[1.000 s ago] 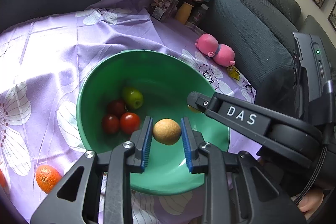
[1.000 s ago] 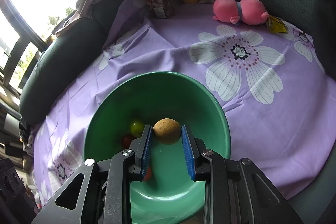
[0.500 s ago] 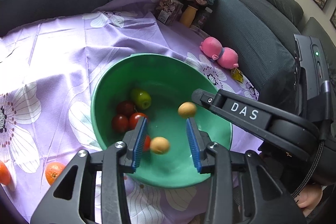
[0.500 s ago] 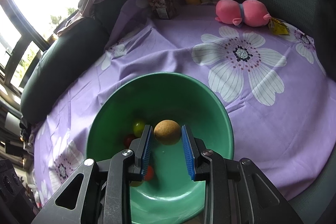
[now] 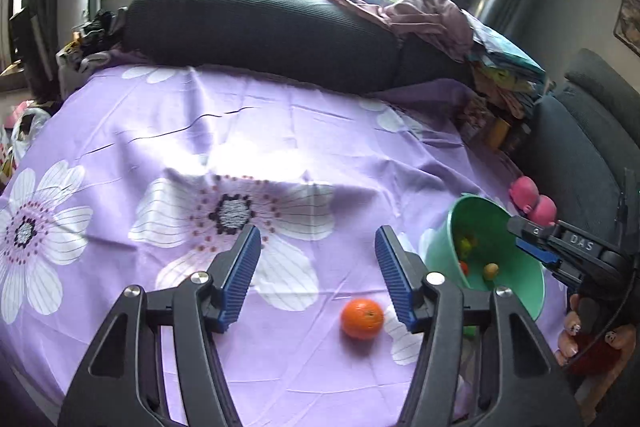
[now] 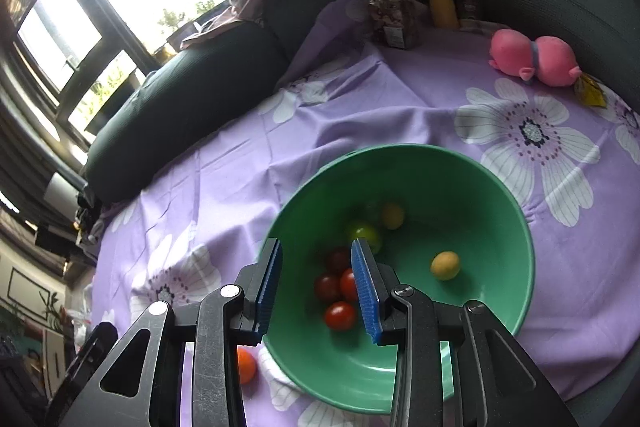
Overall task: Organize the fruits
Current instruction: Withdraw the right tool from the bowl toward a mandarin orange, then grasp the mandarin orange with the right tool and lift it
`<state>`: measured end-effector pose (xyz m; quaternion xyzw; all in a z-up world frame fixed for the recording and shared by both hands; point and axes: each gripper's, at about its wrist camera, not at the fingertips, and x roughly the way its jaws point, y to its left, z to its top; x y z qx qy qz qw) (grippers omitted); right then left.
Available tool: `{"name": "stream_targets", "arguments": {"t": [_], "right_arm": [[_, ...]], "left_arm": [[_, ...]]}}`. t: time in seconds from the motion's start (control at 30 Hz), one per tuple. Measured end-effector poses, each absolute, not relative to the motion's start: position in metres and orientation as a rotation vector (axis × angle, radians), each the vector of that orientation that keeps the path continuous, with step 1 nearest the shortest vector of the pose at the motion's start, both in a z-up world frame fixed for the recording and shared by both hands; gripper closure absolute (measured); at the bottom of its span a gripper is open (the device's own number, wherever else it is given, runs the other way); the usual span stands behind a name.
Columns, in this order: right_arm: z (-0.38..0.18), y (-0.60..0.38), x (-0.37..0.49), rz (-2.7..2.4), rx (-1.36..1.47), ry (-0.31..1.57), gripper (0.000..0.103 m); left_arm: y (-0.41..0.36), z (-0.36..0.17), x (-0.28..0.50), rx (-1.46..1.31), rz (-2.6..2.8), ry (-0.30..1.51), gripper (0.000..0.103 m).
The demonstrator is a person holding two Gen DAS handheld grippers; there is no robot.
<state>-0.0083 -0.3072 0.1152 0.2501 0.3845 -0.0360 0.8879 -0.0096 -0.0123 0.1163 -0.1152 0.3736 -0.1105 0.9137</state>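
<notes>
One orange (image 5: 362,318) between open left tongs (image 5: 316,281), nearer right blade

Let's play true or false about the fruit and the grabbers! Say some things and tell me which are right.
1. The green bowl has red tomatoes inside. True.
2. The left gripper is squeezing the orange. False: its jaws are wide open and the orange lies on the purple cloth between them, untouched.
3. The right gripper holds a yellow fruit. False: it is open and empty; the yellow fruit sits in the bowl.
4. A pink plush toy lies on the cloth. True.
5. The bowl is blue. False: it is green.
</notes>
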Motion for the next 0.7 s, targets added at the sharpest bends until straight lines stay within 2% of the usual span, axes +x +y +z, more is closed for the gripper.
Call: {"name": "stream_targets", "arguments": {"t": [0.1, 0.17, 0.3, 0.5, 0.7], "right_arm": [[0.119, -0.275, 0.000, 0.067, 0.484, 0.817, 0.066], [0.117, -0.249, 0.007, 0.166, 0.462, 0.847, 0.061], [0.104, -0.195, 0.025, 0.305, 0.414, 0.944, 0.060], [0.077, -0.119, 0.037, 0.477, 0.298, 1.080, 0.060], [0.054, -0.082, 0.038, 0.506, 0.224, 1.163, 0.060]], "left_arm": [[0.024, 0.106, -0.006, -0.287, -0.130, 0.784, 0.043], [0.043, 0.100, -0.004, -0.301, -0.082, 0.786, 0.043], [0.075, 0.087, -0.001, -0.374, -0.018, 0.807, 0.043], [0.091, 0.076, 0.003, -0.404, 0.020, 0.834, 0.043], [0.108, 0.070, 0.002, -0.452, 0.041, 0.840, 0.043]]}}
